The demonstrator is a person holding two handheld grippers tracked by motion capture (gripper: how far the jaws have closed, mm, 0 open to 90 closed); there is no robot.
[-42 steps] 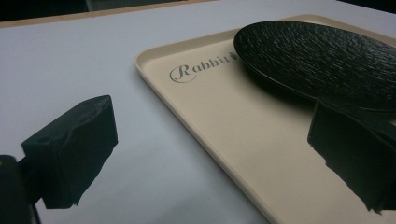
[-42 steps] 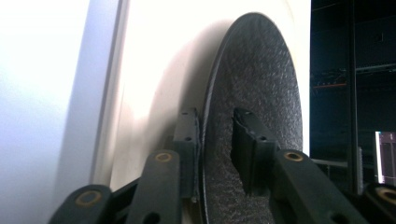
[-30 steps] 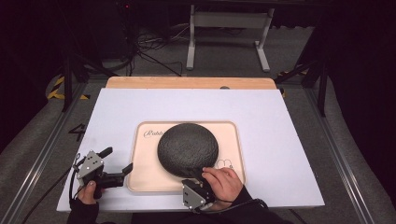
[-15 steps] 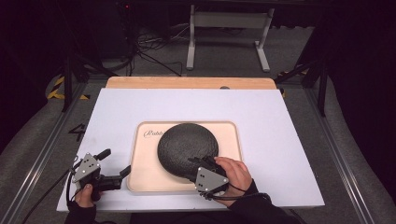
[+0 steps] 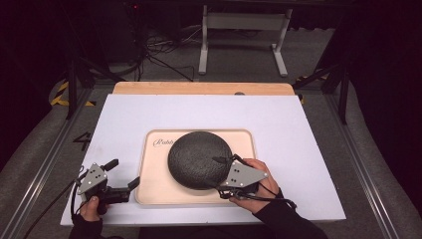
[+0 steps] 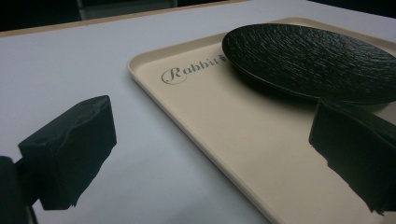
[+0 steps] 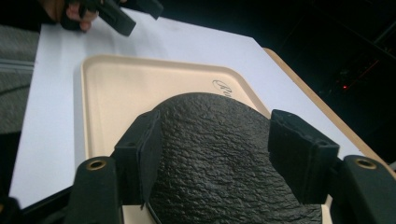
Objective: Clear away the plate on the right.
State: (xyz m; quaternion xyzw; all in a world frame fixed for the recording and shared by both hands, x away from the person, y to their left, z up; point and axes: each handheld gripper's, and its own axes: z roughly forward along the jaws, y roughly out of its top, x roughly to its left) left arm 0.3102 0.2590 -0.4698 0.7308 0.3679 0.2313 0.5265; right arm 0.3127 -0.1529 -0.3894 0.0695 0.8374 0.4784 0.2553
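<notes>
- Fingers of the left gripper (image 5: 122, 175) are spread wide and hold nothing, sitting low at the counter's (image 5: 308, 129) near left corner just beside the tray (image 5: 149, 189); likely parked on standby, angled toward the tray.
- Left gripper view: its fingers (image 6: 70, 149) straddle the tray's left rim, well apart from each other.
- Tray is beige and lies flat mid-counter on the white sheet, carrying the plate.
- Writing on the tray's far-left corner reads "Rabbit" (image 6: 194, 70) in cursive; the rest is hidden by the plate.
- Plate (image 5: 199, 159) is black, round and rough-textured, resting on the tray's centre.
- Right gripper (image 5: 226, 164) sits at the plate's near right edge, fingers (image 7: 140, 154) apart over the plate's surface and not pinching it; looks lined up to take the rim.
- No other labels readable.
</notes>
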